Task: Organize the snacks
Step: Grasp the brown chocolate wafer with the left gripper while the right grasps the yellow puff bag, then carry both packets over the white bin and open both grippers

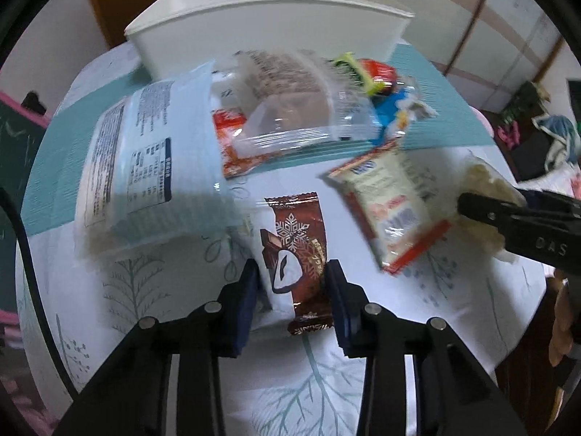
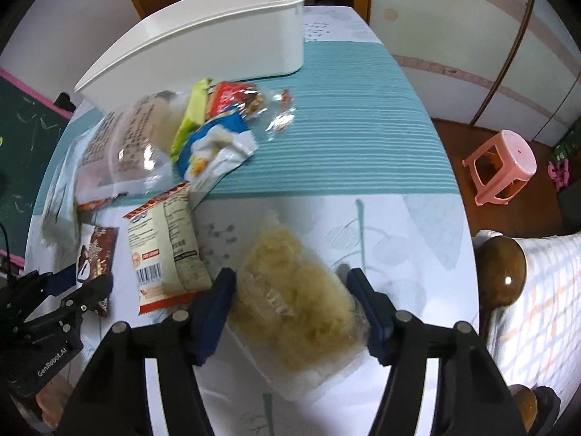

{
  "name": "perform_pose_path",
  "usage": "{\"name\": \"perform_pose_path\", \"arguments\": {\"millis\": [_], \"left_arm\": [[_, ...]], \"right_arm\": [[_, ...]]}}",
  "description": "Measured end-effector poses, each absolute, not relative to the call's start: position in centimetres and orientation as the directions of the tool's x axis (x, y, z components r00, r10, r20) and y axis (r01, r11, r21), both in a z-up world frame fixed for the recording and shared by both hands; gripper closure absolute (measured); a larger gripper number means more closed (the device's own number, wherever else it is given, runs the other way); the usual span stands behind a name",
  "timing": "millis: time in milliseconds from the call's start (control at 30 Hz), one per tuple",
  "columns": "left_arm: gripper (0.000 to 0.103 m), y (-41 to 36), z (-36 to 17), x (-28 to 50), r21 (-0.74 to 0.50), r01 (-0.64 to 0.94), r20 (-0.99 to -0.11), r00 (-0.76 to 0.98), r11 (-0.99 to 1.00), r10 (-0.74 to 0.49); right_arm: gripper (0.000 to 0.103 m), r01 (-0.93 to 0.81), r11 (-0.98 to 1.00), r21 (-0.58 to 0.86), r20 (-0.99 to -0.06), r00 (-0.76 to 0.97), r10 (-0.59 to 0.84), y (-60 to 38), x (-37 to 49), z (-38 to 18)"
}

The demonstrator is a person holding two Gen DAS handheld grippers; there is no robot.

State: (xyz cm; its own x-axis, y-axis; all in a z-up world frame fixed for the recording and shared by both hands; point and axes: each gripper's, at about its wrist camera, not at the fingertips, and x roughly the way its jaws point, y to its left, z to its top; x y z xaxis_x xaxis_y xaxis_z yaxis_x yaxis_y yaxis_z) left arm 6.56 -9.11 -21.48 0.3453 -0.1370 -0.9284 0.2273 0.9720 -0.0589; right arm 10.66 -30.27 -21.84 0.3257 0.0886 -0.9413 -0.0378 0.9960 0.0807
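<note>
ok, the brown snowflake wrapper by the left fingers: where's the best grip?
Across the middle of the brown snowflake wrapper, from above, fingers on its two long edges. It lies flat on the tablecloth as a narrow strip with crimped ends, and the left gripper already straddles it that way.

A white plastic bin (image 2: 232, 40) stands upright at the table's far edge, on a teal striped mat (image 2: 345, 116). Just in front of it lies a loose heap: a clear bag of brown biscuits (image 1: 287, 98), a green wrapper (image 2: 192, 112), red (image 2: 228, 96) and blue (image 2: 214, 134) packets. A pale blue pouch (image 1: 145, 167) lies label-up toward the left edge. Nearer, flat on the cloth, lie a brown chocolate wrapper (image 1: 297, 254), a cream packet with red ends (image 2: 163, 243) and a clear bag of pale yellow crisps (image 2: 294, 301).
</note>
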Motion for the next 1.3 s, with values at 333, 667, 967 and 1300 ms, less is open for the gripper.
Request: {"name": "perform_pose_path", "arguments": {"millis": [333,667,967,1300], "left_arm": [[0.068,-8.4,-15.0,5.8,-0.030,0.320,-0.857,0.479,0.947,-0.189],[0.068,-1.7,-4.1,8.2,-0.046,0.277,-0.736,0.640,0.960,-0.220],[0.068,0.2,1.8,12.9,-0.037,0.267,-0.668,0.711,0.963,-0.223],[0.068,0.0,5.2,19.8,0.005,0.248,-0.634,0.750,0.969,-0.189]], "right_arm": [[0.045,-0.129,0.989,0.078,-0.905,0.407,0.125,-26.8,9.7,-16.8],[0.045,-0.219,0.975,0.044,-0.823,0.545,0.160,-22.6,12.1,-8.7],[0.045,-0.203,0.979,0.024,-0.698,0.698,0.162,-20.7,16.0,-1.1],[0.045,-0.125,0.991,0.051,-0.585,0.800,0.131,-20.8,21.5,4.5]]}}
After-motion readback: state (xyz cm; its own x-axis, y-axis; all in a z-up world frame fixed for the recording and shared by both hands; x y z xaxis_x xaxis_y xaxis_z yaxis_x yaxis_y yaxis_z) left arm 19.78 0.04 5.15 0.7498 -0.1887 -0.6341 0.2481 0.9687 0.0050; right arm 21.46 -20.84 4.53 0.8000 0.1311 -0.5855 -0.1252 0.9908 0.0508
